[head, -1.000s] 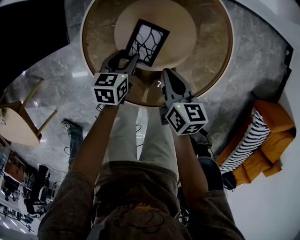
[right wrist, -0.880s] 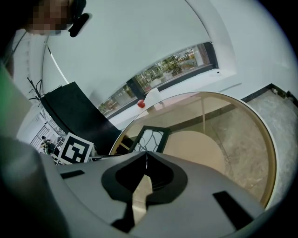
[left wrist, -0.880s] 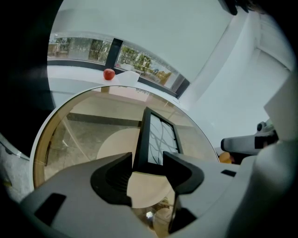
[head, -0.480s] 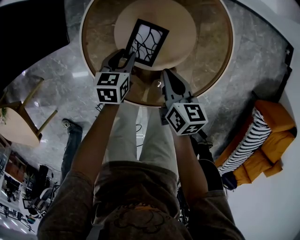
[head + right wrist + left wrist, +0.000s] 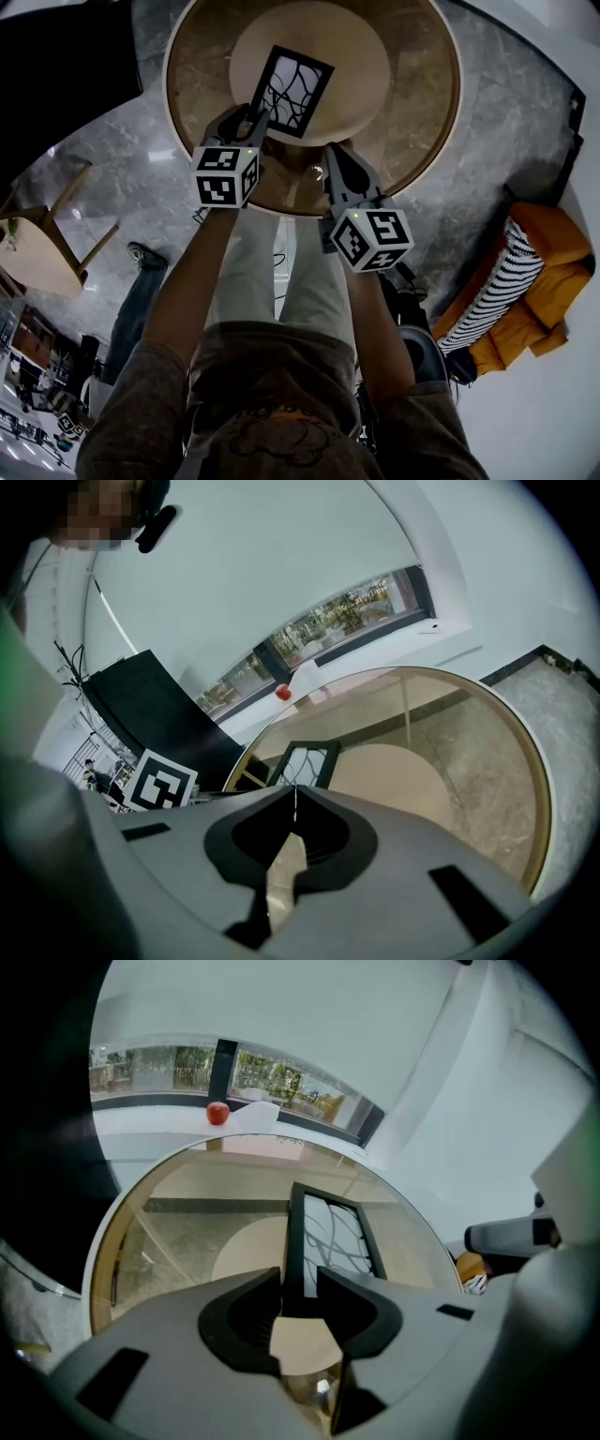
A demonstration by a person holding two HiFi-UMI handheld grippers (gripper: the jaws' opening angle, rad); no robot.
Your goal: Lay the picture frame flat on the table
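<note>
A black picture frame (image 5: 293, 89) with a branching-line picture stands on the round glass table (image 5: 422, 141). My left gripper (image 5: 255, 112) is at its near left edge. In the left gripper view the frame's black border (image 5: 298, 1241) sits between the fingertips and both touch it. These jaws have just been closing on that edge. My right gripper (image 5: 328, 155) hovers over the table's near rim, to the right of the frame and apart from it. Its tips meet in the right gripper view (image 5: 294, 794), with nothing between them. The frame (image 5: 302, 759) shows just beyond them.
A red apple (image 5: 217, 1113) lies on a white ledge beyond the table. An orange sofa with a striped cushion (image 5: 511, 281) stands to the right on the floor, and a small wooden table (image 5: 37, 248) to the left. The person's legs are under the near rim.
The left gripper's jaws have narrowed onto the frame's near left edge. The right gripper has stayed where it was, and the frame has not visibly moved.
</note>
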